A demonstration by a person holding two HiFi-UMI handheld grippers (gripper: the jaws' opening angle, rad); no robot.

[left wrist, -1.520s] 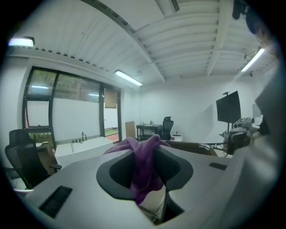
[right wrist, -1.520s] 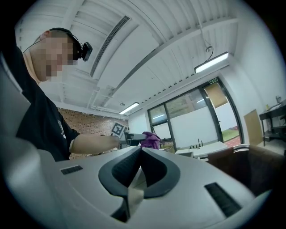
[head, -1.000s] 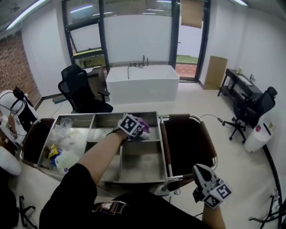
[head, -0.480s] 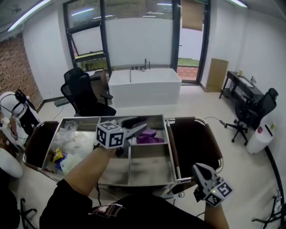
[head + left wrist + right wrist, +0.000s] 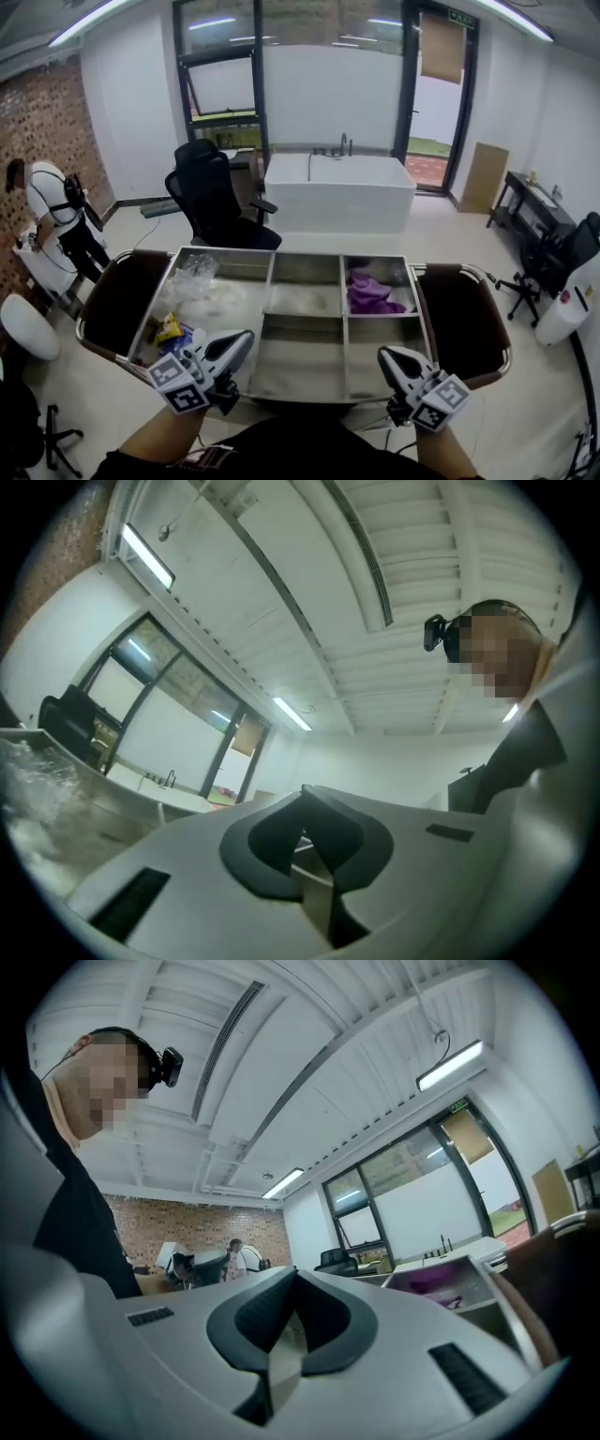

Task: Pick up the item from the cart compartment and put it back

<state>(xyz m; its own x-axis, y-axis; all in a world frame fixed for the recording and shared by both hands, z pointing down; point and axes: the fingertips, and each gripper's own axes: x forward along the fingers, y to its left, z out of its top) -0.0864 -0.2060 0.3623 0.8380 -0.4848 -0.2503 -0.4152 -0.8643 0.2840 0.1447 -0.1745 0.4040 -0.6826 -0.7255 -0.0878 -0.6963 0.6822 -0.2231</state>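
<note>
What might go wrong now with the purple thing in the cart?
1. The purple item looks soft and crumpled in the far right compartment, so a claw that pinches only one fold may lose it.
2. The left claw and the right claw are both shut and sit low by the near rim of the cart. Reaching in from there might bump the rim or a divider.
</note>
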